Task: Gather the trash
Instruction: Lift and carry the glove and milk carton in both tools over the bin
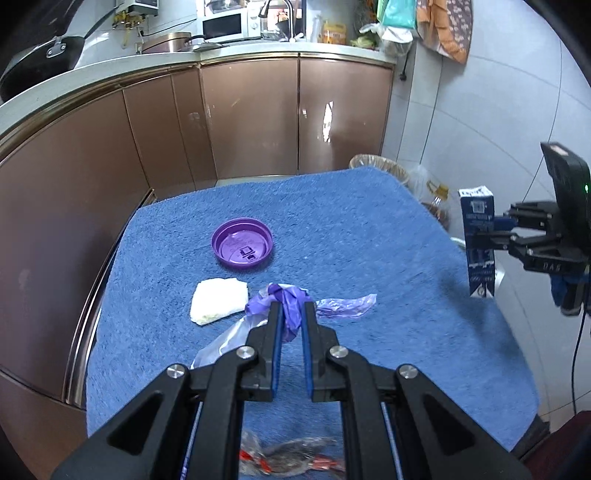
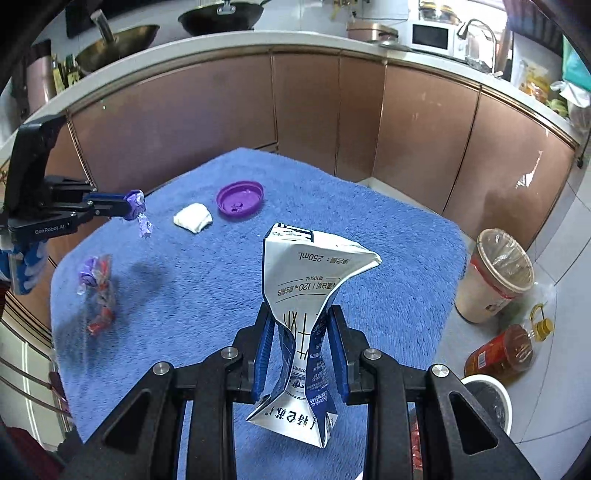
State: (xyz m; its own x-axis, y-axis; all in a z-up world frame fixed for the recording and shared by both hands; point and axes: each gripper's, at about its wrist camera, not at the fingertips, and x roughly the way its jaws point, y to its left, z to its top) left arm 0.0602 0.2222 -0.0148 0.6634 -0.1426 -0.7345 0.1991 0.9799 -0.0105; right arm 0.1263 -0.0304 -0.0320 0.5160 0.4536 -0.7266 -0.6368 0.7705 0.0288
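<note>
I am pinching a crinkled purple wrapper (image 1: 290, 314) in the left gripper (image 1: 291, 308), lifted above the fuzzy blue towel (image 1: 369, 240). Beside it are lying a folded white tissue (image 1: 218, 301) and a round purple lid (image 1: 242, 245). I am squeezing a creased blue-and-white milk carton (image 2: 310, 295) in the right gripper (image 2: 301, 314), off the towel; glossy brown cabinets (image 2: 306, 110) are curving behind.

A home kitchen. A curved white countertop (image 1: 236, 55) tops glossy brown cabinet doors (image 1: 251, 118); on it stand a white microwave (image 1: 225, 25), a faucet (image 1: 286, 11), a copper pot (image 1: 166, 41) and dark woks (image 2: 221, 16). Tiled walls (image 1: 461, 110); a lined waste bin (image 2: 495, 275) beside cooking-oil bottles (image 2: 502, 354) on the floor, right.
</note>
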